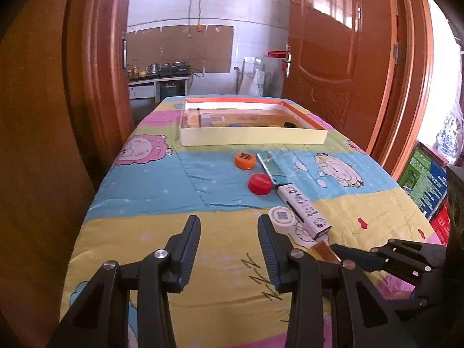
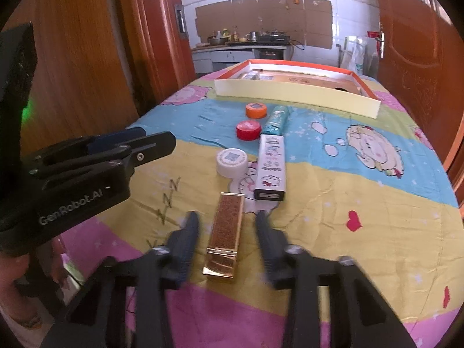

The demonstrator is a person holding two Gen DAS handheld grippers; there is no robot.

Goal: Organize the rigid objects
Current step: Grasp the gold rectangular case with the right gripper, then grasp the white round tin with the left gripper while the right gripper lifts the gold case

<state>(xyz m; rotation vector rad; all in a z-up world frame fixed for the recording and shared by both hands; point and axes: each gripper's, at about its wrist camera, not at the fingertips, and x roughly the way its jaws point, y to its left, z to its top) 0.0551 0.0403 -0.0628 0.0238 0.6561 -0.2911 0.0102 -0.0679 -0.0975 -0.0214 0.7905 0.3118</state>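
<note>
Your left gripper [image 1: 229, 232] hangs over the yellow band of the cartoon-print cloth [image 1: 150, 174] on the table, its jaws spread wide with nothing between them. Your right gripper [image 2: 227, 226] also has its jaws wide apart, and the gold box [image 2: 224, 235] lies flat between them, untouched on either side.

Ahead of the gold box, the white cartoon box [image 2: 271, 171] lies lengthwise, with the teal box [image 2: 277, 119] end to end beyond it. The white cap [image 2: 232, 162] sits just left of the white cartoon box; the red cap [image 2: 248, 130] and orange cap [image 2: 256, 110] sit farther back, left of the teal box. The shallow orange-rimmed tray [image 2: 295, 100] stands at the far end and holds a few items too small to tell.
</note>
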